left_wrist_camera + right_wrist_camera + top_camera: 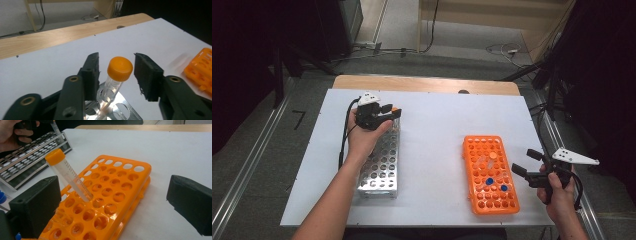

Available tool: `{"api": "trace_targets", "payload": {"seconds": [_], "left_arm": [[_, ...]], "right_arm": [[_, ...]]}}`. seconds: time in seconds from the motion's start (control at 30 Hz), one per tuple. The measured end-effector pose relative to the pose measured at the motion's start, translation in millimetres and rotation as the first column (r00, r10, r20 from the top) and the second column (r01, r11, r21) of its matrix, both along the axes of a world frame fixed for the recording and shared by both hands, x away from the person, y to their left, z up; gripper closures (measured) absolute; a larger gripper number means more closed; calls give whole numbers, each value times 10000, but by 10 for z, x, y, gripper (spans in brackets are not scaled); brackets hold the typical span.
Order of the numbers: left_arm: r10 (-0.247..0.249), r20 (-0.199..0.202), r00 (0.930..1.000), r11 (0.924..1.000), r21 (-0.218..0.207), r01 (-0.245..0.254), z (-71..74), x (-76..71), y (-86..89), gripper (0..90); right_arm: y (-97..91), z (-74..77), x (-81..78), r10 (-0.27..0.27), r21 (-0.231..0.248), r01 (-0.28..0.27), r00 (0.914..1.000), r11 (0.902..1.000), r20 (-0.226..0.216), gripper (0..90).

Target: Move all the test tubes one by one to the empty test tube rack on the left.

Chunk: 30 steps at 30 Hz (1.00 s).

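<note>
One tube (117, 78) in metal rack (120, 107) | left gripper (116, 75) fingers released around it | lift straight off, avoid cap | right gripper (113, 202) released.

no readable text, labels or numbers

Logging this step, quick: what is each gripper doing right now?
Left gripper: open, jaws standing apart on either side of the orange-capped tube in the metal rack, not pressing it.
Right gripper: open, holding nothing, above the orange rack.
</note>
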<state>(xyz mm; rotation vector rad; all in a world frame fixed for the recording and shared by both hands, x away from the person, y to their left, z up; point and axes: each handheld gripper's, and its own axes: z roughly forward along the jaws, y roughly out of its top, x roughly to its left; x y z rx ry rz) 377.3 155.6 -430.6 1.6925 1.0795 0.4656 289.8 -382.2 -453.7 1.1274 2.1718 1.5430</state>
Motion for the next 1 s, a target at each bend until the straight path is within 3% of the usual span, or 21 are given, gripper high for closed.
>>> {"api": "trace_targets", "payload": {"seconds": [0.2,0.43,0.53,0.73,1.0], "left_arm": [[23,90,10000,9994,-352,-19,88,-126,28,229],[-809,466,9956,9923,-905,848,158,-380,-3,24],[-1134,683,9912,9886,-920,1195,170,-516,-27,0],[-1410,884,9861,9841,-962,1494,182,-755,-47,0],[-1398,1034,9848,9855,-826,1486,210,-947,-50,0]], "right_arm": [[24,70,-3,404,432,-406,9992,9982,60,56],[104,70,79,746,352,-745,9972,9966,-21,250],[134,89,116,1294,643,-1291,9916,9895,4,308],[286,144,134,2284,592,-2282,9736,9718,27,383],[434,208,105,2572,271,-2577,9661,9658,218,400]]}}
